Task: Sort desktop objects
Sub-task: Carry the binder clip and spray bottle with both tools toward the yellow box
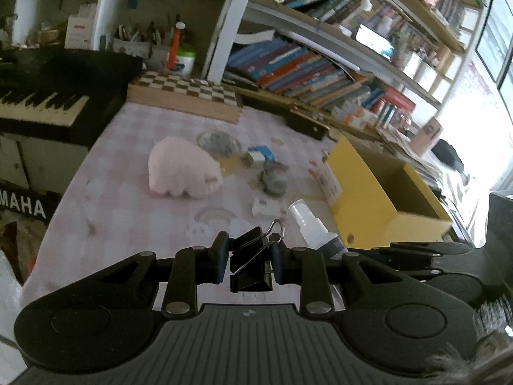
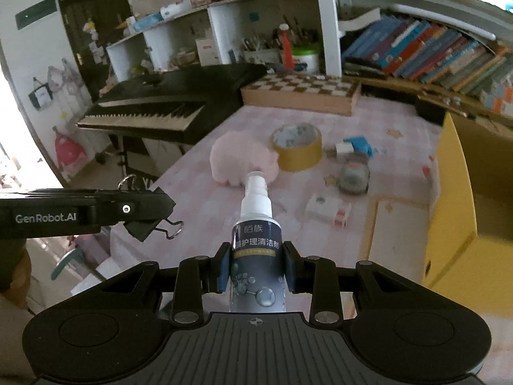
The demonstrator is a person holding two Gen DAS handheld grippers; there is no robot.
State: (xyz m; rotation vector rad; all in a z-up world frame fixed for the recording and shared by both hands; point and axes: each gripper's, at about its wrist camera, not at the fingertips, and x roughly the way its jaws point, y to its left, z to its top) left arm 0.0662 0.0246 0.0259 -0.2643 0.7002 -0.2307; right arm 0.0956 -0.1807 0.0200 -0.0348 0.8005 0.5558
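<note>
My left gripper (image 1: 249, 258) is shut on a black binder clip (image 1: 251, 264) held above the near edge of the pink checked table (image 1: 128, 160). My right gripper (image 2: 256, 266) is shut on a spray bottle (image 2: 256, 243) with a white nozzle and dark label. The bottle (image 1: 315, 229) also shows just right of the left gripper, and the left gripper with its clip (image 2: 150, 224) appears at the left of the right wrist view. On the table lie a pink plush toy (image 1: 184, 173), a yellow tape roll (image 2: 296, 146), a blue-and-white item (image 2: 352, 147), a grey round object (image 2: 352, 178) and a small white box (image 2: 327, 210).
An open yellow cardboard box (image 1: 362, 199) stands on the table's right side. A chessboard box (image 1: 189, 96) lies at the far end. A black keyboard (image 2: 160, 106) stands to the left, with bookshelves (image 1: 320, 64) behind the table.
</note>
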